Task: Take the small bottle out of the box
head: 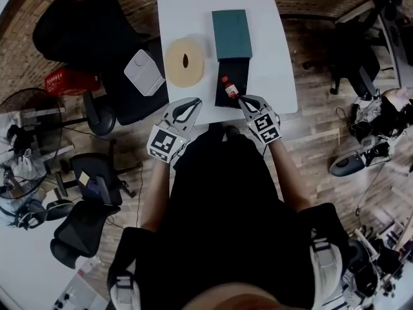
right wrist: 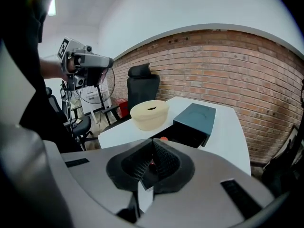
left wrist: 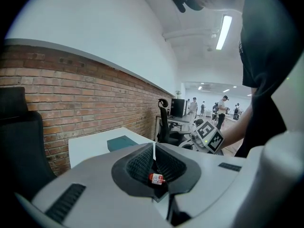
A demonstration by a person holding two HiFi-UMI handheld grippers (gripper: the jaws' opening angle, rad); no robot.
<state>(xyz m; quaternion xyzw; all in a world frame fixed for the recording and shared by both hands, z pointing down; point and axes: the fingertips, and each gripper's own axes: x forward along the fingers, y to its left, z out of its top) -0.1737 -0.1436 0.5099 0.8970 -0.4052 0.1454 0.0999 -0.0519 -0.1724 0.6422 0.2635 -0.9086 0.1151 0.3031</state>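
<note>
On the white rectangular table [head: 193, 5]: a flat teal box lid [head: 231, 33] lies at the far side. The open black box tray [head: 237, 70] sits just in front of it, and a round cream container [head: 184, 61] with a slot in its top stands beside them on the left.
Small red-capped bottle [head: 229, 88]: there it is, pale label showing, over the near end of the black box tray with its cap pointing away from the person. I can't tell whether it has cleared the tray's rim.
Handling: it looks light and rigid, smooth-sided and probably slippery. It's small enough to twist or pop out of a pinch, and if it's glass a drop could crack it.
Where to hold: across the body on the label, below the cap, square between the pads.
Right gripper [head: 244, 102]: clamped right down on the bottle's lower end, and the red cap peeks over the jaw tips in its own view.
Left gripper [head: 195, 102]: tips pressed together and gripping nothing, it hovers at the table's near edge, off to the left of the bottle. The bottle only shows through the hollow behind its tips.
</note>
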